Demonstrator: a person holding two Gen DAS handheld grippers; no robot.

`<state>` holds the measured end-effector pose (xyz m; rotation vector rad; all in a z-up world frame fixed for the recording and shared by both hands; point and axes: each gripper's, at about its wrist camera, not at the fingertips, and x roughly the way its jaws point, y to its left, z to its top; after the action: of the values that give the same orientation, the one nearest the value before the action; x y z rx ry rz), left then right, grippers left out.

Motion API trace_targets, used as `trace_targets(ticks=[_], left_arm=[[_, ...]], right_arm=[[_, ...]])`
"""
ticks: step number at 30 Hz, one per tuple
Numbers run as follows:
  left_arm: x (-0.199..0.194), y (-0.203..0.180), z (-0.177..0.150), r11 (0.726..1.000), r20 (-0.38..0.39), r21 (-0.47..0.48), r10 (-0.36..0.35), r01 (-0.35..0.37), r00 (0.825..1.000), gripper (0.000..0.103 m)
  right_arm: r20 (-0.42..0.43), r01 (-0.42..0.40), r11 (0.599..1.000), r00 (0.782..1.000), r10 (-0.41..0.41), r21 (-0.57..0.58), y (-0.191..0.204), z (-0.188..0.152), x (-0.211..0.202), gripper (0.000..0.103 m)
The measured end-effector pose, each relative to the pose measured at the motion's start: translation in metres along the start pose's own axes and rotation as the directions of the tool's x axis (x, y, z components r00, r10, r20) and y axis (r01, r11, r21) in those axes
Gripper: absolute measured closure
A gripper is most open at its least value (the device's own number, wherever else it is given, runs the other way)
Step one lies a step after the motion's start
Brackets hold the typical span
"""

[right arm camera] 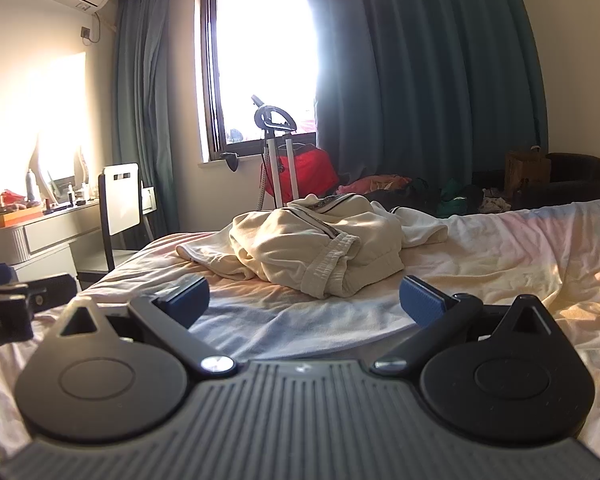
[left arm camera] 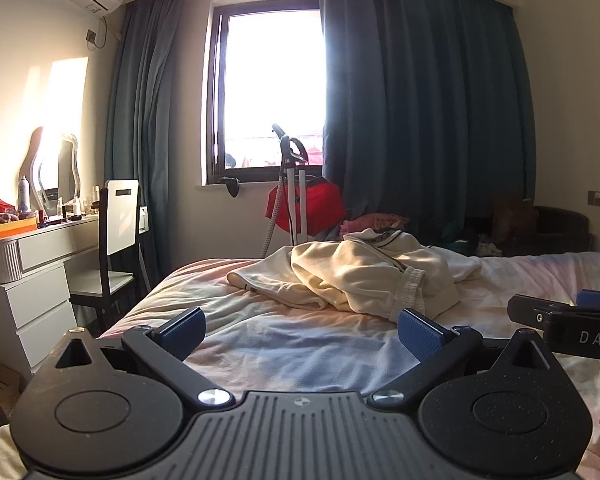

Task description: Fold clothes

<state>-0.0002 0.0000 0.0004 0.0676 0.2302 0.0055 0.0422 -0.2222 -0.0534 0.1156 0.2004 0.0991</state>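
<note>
Two grippers, the left gripper (left arm camera: 300,334) and right gripper (right arm camera: 304,300), hover low in frame with fingers spread wide and holding nothing, seemingly aimed at the crumpled cream garment (left arm camera: 364,280) heaped mid-frame on the bed (left arm camera: 300,352).

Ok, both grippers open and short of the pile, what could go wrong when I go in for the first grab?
The cream garment lies bunched in a heap with overlapping layers, so the right gripper may well pinch several at once. The bedsheet is wrinkled and loose beneath; a low grab by the left gripper might catch it too. Window glare washes out the far edge.
</note>
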Motion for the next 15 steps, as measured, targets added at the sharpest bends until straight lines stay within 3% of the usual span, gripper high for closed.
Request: trace_targets(ticks=[15], left_arm=[[-0.0026,0.0015,0.0023,1.000,0.038,-0.010,-0.023,0.024,0.999,0.000]], right_arm=[[-0.006,0.005,1.000,1.000,-0.005,-0.016,0.0010,-0.0034,0.0019,0.000]])
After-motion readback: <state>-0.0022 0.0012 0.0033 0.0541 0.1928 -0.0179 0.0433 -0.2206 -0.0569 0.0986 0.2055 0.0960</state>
